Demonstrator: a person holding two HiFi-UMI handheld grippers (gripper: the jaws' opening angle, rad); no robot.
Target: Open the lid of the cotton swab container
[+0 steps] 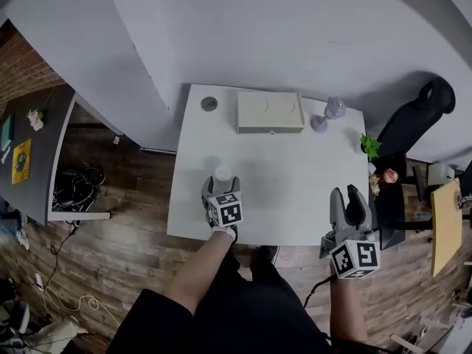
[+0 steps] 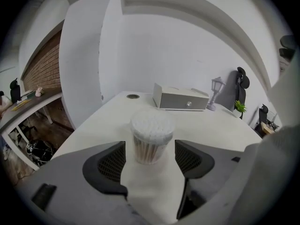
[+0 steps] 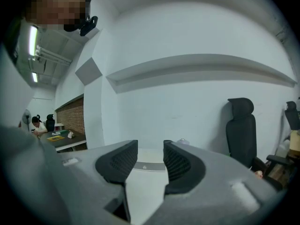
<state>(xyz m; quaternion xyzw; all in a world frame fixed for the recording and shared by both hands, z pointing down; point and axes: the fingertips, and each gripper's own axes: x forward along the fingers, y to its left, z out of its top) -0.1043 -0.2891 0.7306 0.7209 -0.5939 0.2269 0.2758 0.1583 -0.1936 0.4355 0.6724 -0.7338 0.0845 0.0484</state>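
Observation:
The cotton swab container [image 1: 223, 172] is a small clear round tub packed with swabs, standing upright near the front left of the white table [image 1: 295, 190]. In the left gripper view the container [image 2: 151, 137] stands between the two dark pads with a gap on each side. My left gripper [image 1: 221, 185] is open around it, jaws wide [image 2: 150, 156]. My right gripper [image 1: 346, 194] hovers at the table's front right edge, open, nothing between its pads [image 3: 150, 161]. I cannot make out whether a clear lid sits on the tub.
A pale flat box [image 1: 270, 111] lies at the back of the table, with a small lantern-shaped ornament [image 1: 328, 114] to its right and a round cable hole [image 1: 209, 103] to its left. A small plant [image 1: 370, 145] and a black chair [image 1: 420, 113] stand off the right edge.

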